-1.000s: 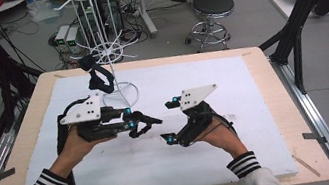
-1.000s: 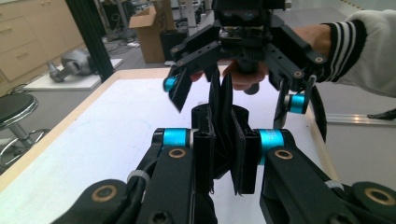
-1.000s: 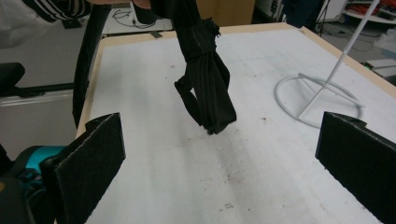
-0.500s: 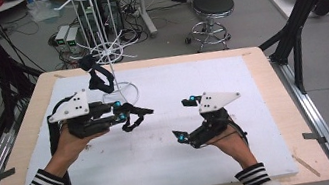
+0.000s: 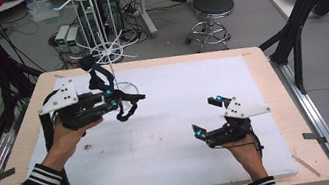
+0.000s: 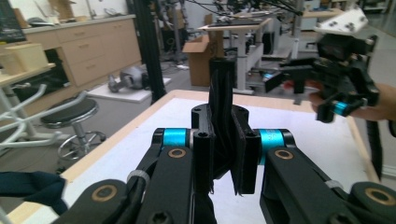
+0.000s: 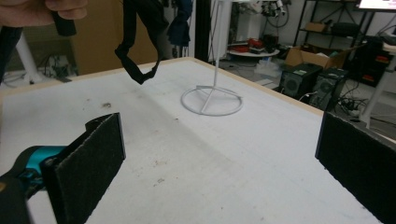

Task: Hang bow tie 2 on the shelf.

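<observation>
Black strap: limp, looped, hanging from left gripper, jaws clamped on it. White wire rack just behind. Right gripper wide open, empty, near right.

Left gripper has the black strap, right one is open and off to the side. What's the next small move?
Probably carry the black strap toward the white rack: the left gripper clamps it, its loop hangs just by the rack's base ring, and the right gripper stands open, apart.
</observation>
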### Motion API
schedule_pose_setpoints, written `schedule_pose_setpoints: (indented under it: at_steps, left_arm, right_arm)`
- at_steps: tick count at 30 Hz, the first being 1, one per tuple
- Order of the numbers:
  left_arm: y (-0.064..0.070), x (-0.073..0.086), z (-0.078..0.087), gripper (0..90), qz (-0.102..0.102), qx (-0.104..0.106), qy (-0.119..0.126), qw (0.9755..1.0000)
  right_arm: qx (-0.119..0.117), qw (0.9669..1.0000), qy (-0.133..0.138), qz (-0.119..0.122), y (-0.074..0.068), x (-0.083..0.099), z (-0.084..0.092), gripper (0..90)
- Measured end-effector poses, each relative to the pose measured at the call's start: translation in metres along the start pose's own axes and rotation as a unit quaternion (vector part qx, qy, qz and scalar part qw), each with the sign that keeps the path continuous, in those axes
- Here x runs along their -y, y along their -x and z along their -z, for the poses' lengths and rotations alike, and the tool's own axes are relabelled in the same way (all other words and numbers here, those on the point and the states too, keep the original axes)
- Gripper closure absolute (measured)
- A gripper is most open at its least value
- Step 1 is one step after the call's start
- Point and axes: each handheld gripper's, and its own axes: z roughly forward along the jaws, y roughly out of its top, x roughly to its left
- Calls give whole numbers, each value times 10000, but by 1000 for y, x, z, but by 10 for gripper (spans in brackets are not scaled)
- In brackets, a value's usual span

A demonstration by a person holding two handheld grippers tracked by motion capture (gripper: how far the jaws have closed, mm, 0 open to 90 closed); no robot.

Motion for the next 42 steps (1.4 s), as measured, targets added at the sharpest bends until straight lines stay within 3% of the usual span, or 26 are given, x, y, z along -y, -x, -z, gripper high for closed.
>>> schedule_pose_setpoints:
  at_steps: [5, 12, 16, 18, 22, 28, 32, 37, 42]
  left_arm:
    - [-4, -3, 0, 809, -8, -261, 91, 9996]
    - [-10, -9, 0, 809, 74, -497, 220, 9985]
    - [-12, -13, -3, 808, 24, -587, 229, 9980]
    - [-13, -15, -5, 808, 15, -640, 253, 9976]
    - [-18, -19, -7, 808, 47, -779, 336, 9964]
    - [-25, -21, -9, 809, 127, -970, 406, 9944]
    - [-30, -21, -11, 809, 206, -1118, 447, 9925]
    - [-37, -19, -13, 809, 311, -1278, 482, 9901]
    - [-41, -17, -16, 809, 352, -1408, 488, 9882]
  right_arm:
    - [205, 9996, 101, -148, 3, 11, 13, 7]
    - [521, 9983, 204, -127, 5, 23, 24, 7]
    - [652, 9974, 126, -273, 7, 33, 29, 7]
    - [783, 9968, 50, -161, 7, 34, 30, 7]
    - [876, 9959, 204, -97, 6, 32, 35, 7]
    - [996, 9941, 305, -299, 9, 45, 44, 7]
    - [1102, 9928, 390, -252, 10, 51, 47, 7]
    - [1279, 9897, 601, -223, 10, 53, 47, 7]
    - [1555, 9838, 883, -82, 8, 59, 49, 7]
